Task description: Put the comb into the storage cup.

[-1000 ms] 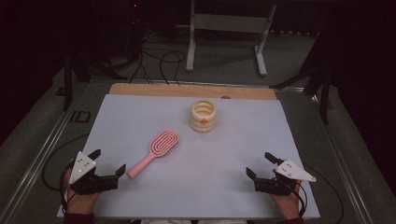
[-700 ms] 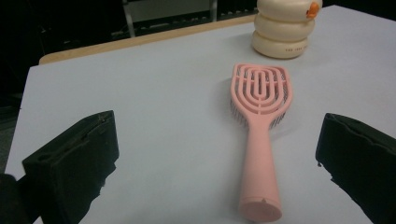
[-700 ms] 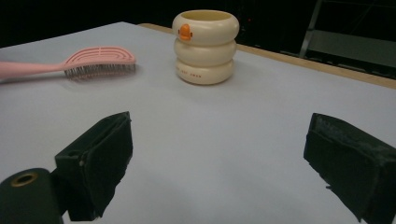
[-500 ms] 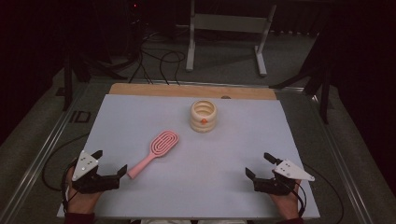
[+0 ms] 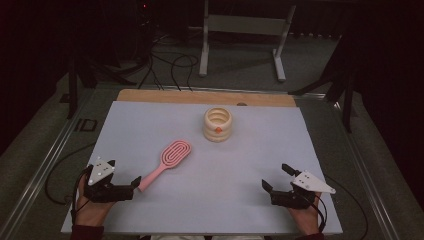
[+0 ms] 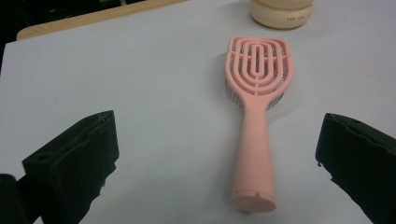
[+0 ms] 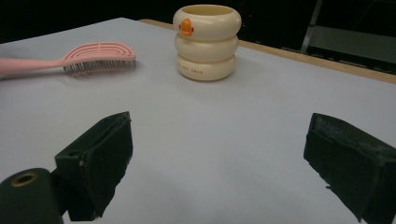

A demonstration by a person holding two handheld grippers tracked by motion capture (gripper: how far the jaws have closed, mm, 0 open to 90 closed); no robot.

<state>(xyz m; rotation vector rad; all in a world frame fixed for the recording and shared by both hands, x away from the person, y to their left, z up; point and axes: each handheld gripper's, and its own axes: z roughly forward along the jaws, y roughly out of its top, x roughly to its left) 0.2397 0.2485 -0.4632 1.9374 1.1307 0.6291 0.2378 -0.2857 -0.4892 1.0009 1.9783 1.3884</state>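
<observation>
A pink hairbrush lies flat on the white table, head toward the far side and handle toward my left gripper. That gripper is open, and its near jaw almost meets the handle's end. In the left gripper view the brush lies between the spread jaws of the left gripper, closer to the right one. A cream ringed cup with an orange mark stands upright beyond the brush. My right gripper rests open at the front right and holds nothing. The right gripper view looks past the right gripper to the cup and the brush.
A wooden strip runs along the table's far edge. Behind it on the floor are a metal stand and loose cables. Metal rails border the table's sides.
The left gripper has crept slightly right toward the brush's handle. The right gripper, brush and cup are where they were.
</observation>
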